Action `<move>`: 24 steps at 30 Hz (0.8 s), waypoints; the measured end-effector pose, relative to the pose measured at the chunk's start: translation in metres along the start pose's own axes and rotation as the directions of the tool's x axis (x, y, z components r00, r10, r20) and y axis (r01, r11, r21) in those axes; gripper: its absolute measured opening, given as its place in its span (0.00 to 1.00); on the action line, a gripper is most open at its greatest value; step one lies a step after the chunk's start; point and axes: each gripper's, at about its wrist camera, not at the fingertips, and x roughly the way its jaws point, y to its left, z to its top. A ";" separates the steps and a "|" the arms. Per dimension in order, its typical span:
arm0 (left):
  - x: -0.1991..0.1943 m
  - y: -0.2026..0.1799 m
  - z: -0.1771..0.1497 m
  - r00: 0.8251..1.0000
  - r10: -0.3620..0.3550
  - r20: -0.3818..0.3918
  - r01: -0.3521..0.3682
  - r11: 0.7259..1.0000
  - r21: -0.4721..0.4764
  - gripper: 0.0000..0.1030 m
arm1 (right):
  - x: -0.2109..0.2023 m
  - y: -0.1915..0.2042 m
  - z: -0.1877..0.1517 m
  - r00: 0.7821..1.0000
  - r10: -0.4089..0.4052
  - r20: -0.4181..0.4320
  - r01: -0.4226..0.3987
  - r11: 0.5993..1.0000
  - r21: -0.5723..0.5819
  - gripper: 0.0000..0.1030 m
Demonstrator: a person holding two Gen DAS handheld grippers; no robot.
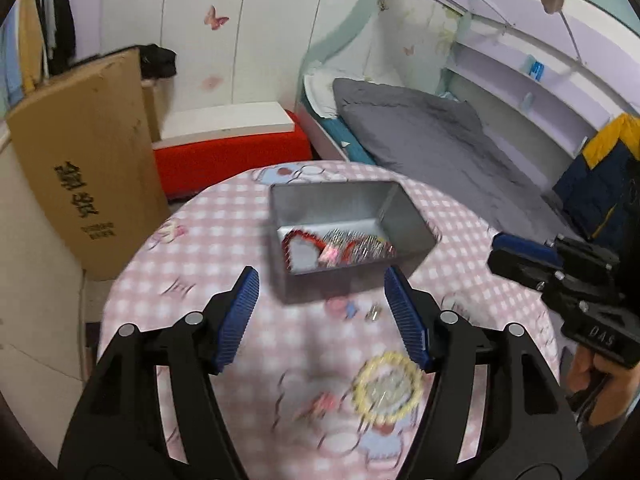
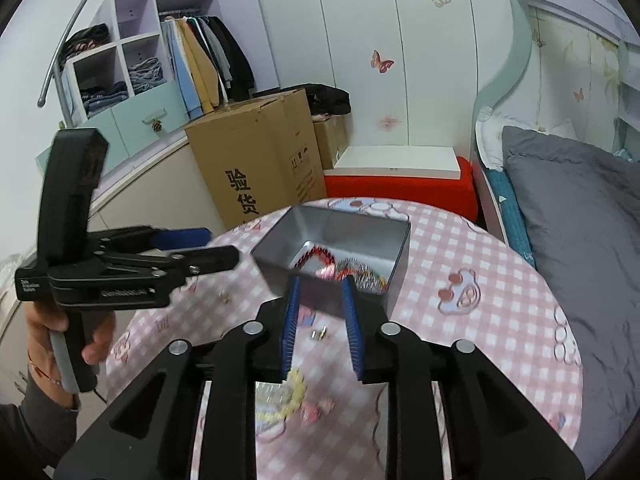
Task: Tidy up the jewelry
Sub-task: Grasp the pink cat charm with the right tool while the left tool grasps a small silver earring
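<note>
Left gripper spread, tin, perhaps earrings

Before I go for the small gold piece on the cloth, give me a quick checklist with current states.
1. Left gripper open, holding nothing: ok.
2. Right gripper open, holding nothing: ok.
3. Gold piece in view on the table, between the right fingers' line: ok.
4. Metal tin open, jewelry inside: ok.
5. Yellow bracelet not yet in the tin: not ok.
6. Piece's exact type: cannot tell, blurred.

Both wrist views, perhaps near, over tin
</note>
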 end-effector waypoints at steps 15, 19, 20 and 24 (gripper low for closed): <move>0.007 0.010 -0.095 0.993 0.054 -0.104 -0.054 0.999 -0.001 0.63 | -0.001 0.026 -0.073 0.992 -0.054 -0.115 0.055 0.998 0.006 0.27; 0.017 0.012 -0.100 0.990 0.080 -0.118 -0.081 0.997 -0.005 0.63 | 0.006 0.022 -0.088 0.982 -0.115 -0.152 0.114 0.993 -0.013 0.32; 0.020 0.013 -0.100 0.988 0.091 -0.121 -0.092 0.996 -0.001 0.63 | 0.008 0.022 -0.091 0.979 -0.128 -0.161 0.126 0.992 -0.020 0.32; 0.026 0.012 -0.101 0.988 0.105 -0.115 -0.105 0.994 0.009 0.59 | 0.016 0.020 -0.098 0.975 -0.124 -0.187 0.123 0.992 -0.019 0.35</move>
